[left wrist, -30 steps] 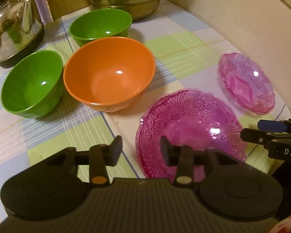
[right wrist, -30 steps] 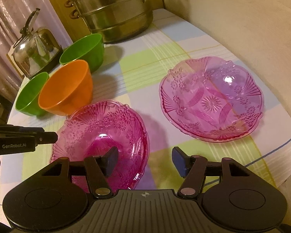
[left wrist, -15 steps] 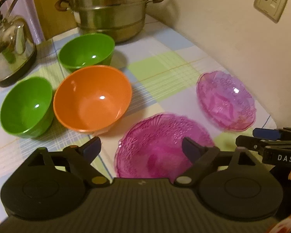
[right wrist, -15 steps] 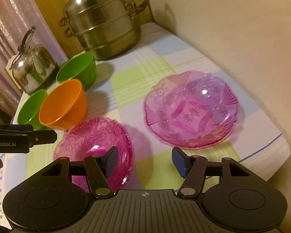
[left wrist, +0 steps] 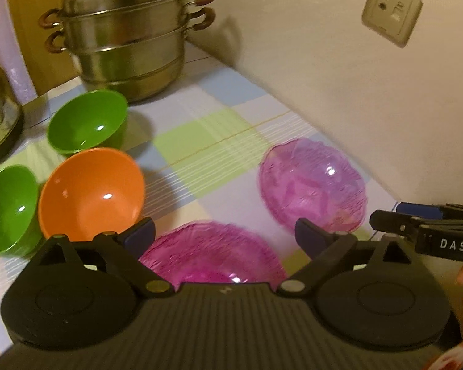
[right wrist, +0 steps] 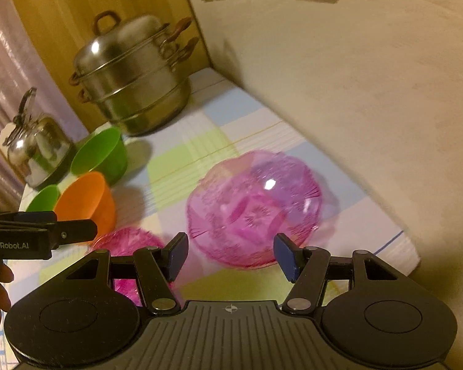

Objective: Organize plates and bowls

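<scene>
Two pink plates (left wrist: 213, 252) (right wrist: 256, 206) lie apart on a checked tablecloth (left wrist: 206, 141). Left gripper (left wrist: 225, 236) hovers above the nearer plate, jaws opening, holding nothing. Right gripper (right wrist: 230, 254) hovers before the farther plate, jaws apart, empty. Three bowls (left wrist: 91, 192) sit left.

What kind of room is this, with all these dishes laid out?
Most likely a home kitchen or dining corner. A tiered steel steamer pot and a metal kettle stand on a table with a checked cloth, beside plastic bowls and pink glass plates.
</scene>
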Available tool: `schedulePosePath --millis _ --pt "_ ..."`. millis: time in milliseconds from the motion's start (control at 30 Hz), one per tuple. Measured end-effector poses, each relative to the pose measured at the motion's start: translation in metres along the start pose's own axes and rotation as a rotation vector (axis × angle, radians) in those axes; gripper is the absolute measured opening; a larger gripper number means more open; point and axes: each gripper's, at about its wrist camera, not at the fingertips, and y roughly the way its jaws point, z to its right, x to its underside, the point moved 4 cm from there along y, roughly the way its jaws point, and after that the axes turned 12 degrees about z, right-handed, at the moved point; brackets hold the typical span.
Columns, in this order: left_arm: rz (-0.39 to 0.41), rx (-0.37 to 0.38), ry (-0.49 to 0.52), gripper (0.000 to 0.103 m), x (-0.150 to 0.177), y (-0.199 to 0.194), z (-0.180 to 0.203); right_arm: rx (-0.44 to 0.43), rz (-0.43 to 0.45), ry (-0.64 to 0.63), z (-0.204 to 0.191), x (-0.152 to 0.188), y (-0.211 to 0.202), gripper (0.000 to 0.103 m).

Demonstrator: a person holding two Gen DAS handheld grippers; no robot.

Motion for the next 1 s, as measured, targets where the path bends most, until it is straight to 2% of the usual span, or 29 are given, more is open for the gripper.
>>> schedulePosePath --millis 400,733,1000 --pt "0.028 0.082 0.068 0.096 -0.020 0.033 0.044 0.074 0.033 0.064 0.052 -0.013 -0.002 0.061" --pt "-0.066 0.149 0.034 0.088 -0.022 0.081 0.050 0.075 0.013 0.101 0.077 -0.009 0.017 0.061" --pt "-0.113 0.156 0.050 0.081 -0.019 0.115 0.048 0.073 -0.006 0.111 0.088 -0.006 0.038 0.061"
